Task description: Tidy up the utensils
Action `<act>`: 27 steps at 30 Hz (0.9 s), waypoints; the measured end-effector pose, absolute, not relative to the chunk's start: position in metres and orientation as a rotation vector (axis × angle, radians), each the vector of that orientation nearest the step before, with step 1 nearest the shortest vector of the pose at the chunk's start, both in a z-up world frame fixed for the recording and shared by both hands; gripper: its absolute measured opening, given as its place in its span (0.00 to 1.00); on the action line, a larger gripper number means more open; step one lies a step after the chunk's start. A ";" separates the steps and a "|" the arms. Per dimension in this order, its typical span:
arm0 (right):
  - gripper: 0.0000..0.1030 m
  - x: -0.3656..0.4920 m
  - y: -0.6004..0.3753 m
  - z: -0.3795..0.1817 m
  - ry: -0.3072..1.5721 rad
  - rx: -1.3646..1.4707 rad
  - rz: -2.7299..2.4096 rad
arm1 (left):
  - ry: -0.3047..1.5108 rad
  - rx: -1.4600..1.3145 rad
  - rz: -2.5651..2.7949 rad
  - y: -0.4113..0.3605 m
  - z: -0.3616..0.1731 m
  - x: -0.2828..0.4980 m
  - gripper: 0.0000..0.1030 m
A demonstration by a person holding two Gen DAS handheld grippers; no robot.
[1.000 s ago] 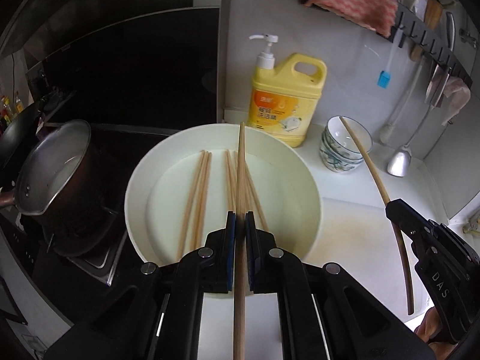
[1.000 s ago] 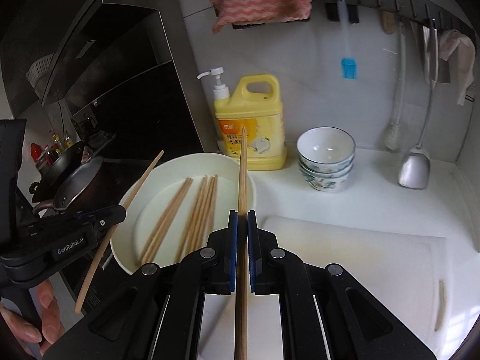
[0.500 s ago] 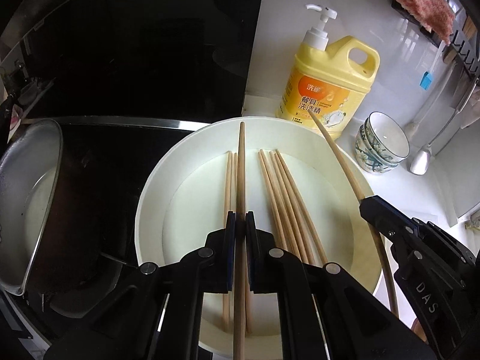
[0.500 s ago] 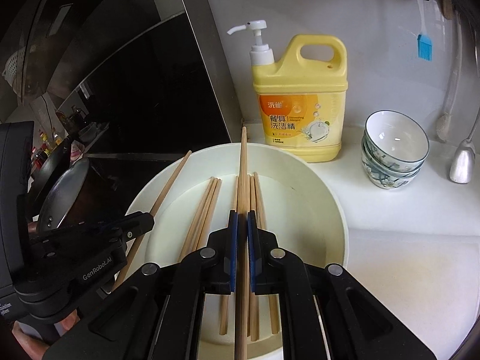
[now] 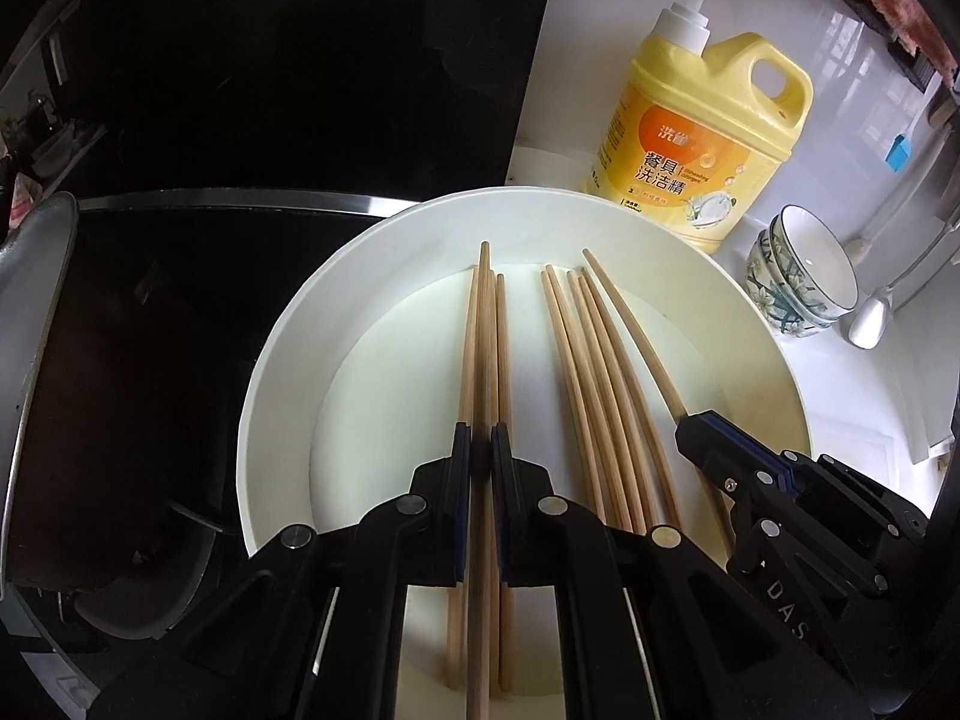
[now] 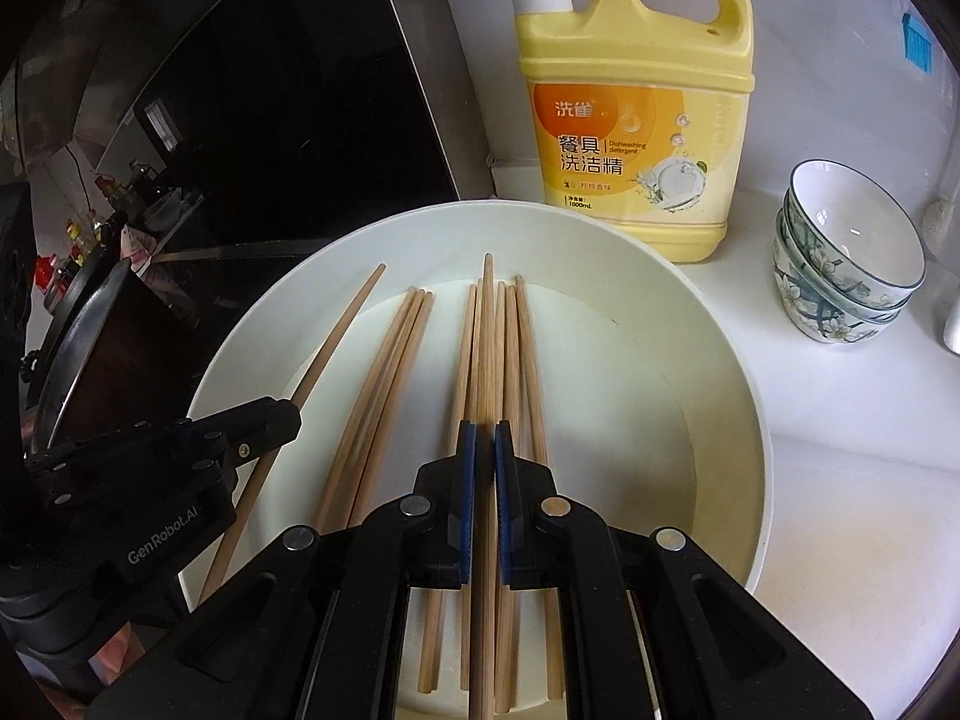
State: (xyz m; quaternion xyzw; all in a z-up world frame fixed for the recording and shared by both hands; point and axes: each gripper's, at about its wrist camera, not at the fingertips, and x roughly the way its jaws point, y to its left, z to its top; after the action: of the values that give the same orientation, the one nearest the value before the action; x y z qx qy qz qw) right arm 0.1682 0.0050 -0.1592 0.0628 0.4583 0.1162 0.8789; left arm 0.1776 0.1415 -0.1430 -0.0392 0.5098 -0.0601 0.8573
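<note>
Both tongs lowered over basin [image 5: 288, 372] | white counter [image 6: 840, 420] | dark stove [image 5: 180, 276]

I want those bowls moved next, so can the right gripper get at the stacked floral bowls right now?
Probably not yet. The right gripper is shut on a wooden chopstick over the wide white basin. The stacked floral bowls sit uncovered on the white counter beyond, so the path looks free once it lets go.

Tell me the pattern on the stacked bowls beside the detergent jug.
White bowls with dark floral print and dark rims; clearest in right wrist view.
</note>
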 end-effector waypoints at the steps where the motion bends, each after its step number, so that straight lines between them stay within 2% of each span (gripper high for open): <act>1: 0.06 0.169 0.004 -0.160 0.958 0.133 0.240 | 1.076 -0.083 -0.126 0.141 -0.144 0.178 0.07; 3: 0.06 0.169 0.002 -0.160 0.965 0.135 0.232 | 1.088 -0.090 -0.121 0.141 -0.145 0.180 0.09; 4: 0.07 0.169 0.000 -0.159 0.961 0.137 0.227 | 1.092 -0.094 -0.114 0.142 -0.144 0.180 0.19; 5: 0.10 0.168 -0.002 -0.157 0.957 0.138 0.222 | 1.091 -0.097 -0.103 0.143 -0.143 0.179 0.39; 6: 0.13 0.166 -0.004 -0.155 0.949 0.136 0.218 | 1.082 -0.101 -0.084 0.146 -0.141 0.178 0.51; 7: 0.14 0.164 -0.007 -0.153 0.941 0.133 0.213 | 1.064 -0.104 -0.062 0.148 -0.138 0.175 0.70; 8: 0.17 0.162 -0.011 -0.150 0.936 0.131 0.208 | 1.045 -0.103 -0.039 0.151 -0.135 0.172 0.75; 11: 0.23 0.153 -0.019 -0.141 0.919 0.135 0.200 | 1.049 -0.090 -0.007 0.156 -0.129 0.169 0.76; 15: 0.37 0.142 -0.028 -0.133 0.910 0.147 0.193 | 1.081 -0.100 0.016 0.161 -0.128 0.164 0.80; 17: 0.38 0.137 -0.031 -0.130 0.914 0.151 0.192 | 1.087 -0.088 0.025 0.160 -0.126 0.160 0.83; 20: 0.47 0.130 -0.034 -0.125 0.918 0.156 0.195 | 1.089 -0.069 0.033 0.157 -0.123 0.155 0.87; 22: 0.48 0.126 -0.035 -0.120 0.914 0.149 0.198 | 1.095 -0.066 0.027 0.156 -0.121 0.151 0.90; 27: 0.56 0.117 -0.037 -0.115 0.923 0.149 0.189 | 1.097 -0.074 0.031 0.155 -0.113 0.142 0.90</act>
State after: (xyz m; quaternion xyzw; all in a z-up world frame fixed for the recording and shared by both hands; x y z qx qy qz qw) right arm 0.1174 -0.0370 -0.1145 0.0716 0.4442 0.0908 0.8884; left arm 0.1420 0.1548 -0.1129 -0.0349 0.5211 0.0148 0.8527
